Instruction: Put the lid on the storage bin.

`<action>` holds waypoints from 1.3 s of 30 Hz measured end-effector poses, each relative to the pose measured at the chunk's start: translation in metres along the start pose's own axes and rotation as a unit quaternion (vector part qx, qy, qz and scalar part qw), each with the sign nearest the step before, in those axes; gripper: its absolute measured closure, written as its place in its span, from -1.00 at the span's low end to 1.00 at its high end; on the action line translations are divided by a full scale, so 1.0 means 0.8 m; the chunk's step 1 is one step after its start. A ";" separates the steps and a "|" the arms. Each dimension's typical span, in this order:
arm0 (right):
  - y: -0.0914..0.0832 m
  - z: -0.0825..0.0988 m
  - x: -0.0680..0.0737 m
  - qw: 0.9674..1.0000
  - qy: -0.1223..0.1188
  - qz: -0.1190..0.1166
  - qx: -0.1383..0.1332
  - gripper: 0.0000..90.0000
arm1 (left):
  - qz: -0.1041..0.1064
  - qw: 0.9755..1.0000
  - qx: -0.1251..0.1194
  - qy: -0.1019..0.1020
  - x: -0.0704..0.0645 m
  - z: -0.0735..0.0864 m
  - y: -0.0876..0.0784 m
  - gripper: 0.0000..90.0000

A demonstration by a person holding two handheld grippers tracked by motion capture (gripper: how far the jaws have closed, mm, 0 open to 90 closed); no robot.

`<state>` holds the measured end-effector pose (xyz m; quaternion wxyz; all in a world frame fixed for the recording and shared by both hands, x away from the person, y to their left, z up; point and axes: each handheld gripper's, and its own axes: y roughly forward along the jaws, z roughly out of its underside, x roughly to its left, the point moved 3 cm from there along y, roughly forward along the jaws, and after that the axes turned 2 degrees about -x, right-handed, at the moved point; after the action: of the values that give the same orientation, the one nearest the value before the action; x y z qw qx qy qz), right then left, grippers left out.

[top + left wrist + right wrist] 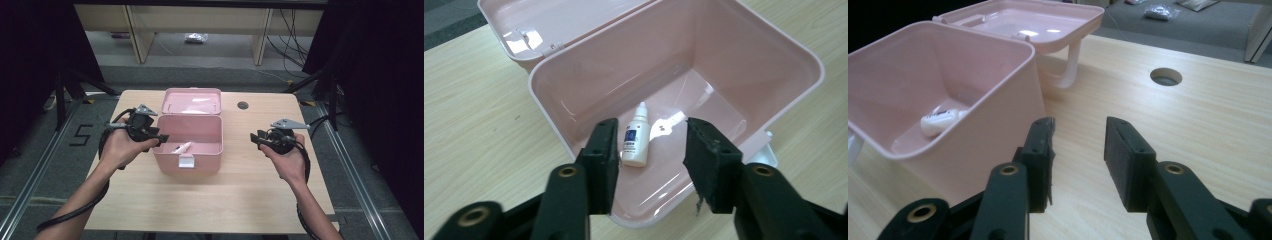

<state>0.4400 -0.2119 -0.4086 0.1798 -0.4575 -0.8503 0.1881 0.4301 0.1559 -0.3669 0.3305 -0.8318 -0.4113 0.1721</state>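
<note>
A small white plastic dropper bottle with a blue label (636, 140) lies on its side on the floor of an open pink plastic box with rounded corners (214, 152), which stands in the middle of the pale wooden counter (250, 200). The box's hinged pink lid (191, 101) is thrown back flat behind it, so the inside is reachable from above.

The left gripper (159, 140) hangs at the box's left rim, and in the left gripper view the bottle lies straight ahead and below, just past the near wall, showing between the two black jaws. The jaws stand apart with nothing pressed between them; the gripper is released. The bottle's long axis runs roughly away from this gripper, its nozzle cap pointing toward the far wall and its base toward the near rim. I judge that a reach down over the rim would bring the jaws to either side of the bottle's body, across its narrow width, with little need to turn the hand.

The right gripper (256, 139) is held off to the right of the box, well apart from it, jaws open and empty. In its view the bottle (940, 120) sits low behind the box's right wall. The left hand (122, 147) is plainly the nearer one to the bottle.
</note>
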 end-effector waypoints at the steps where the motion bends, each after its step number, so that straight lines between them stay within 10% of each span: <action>1: 0.003 -0.004 -0.001 1.000 -0.006 0.000 0.001 0.44 | 0.001 1.000 -0.003 0.001 -0.001 0.002 -0.001 0.35; 13: 0.021 -0.042 0.003 1.000 -0.002 0.003 -0.004 0.44 | 0.011 0.999 -0.033 0.016 -0.016 0.019 -0.011 0.98; 21: 0.040 -0.063 0.002 1.000 0.005 0.006 0.002 0.45 | 0.036 0.996 -0.082 0.022 -0.034 0.032 -0.011 1.00; 39: 0.129 -0.117 0.000 0.997 0.038 0.013 0.062 0.56 | 0.081 0.990 -0.103 0.046 -0.067 0.061 0.021 1.00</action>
<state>0.5578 -0.1451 -0.3778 0.2375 -0.4635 -0.8234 0.2252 0.3803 0.1252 -0.4131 0.2465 -0.8990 -0.3428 0.1160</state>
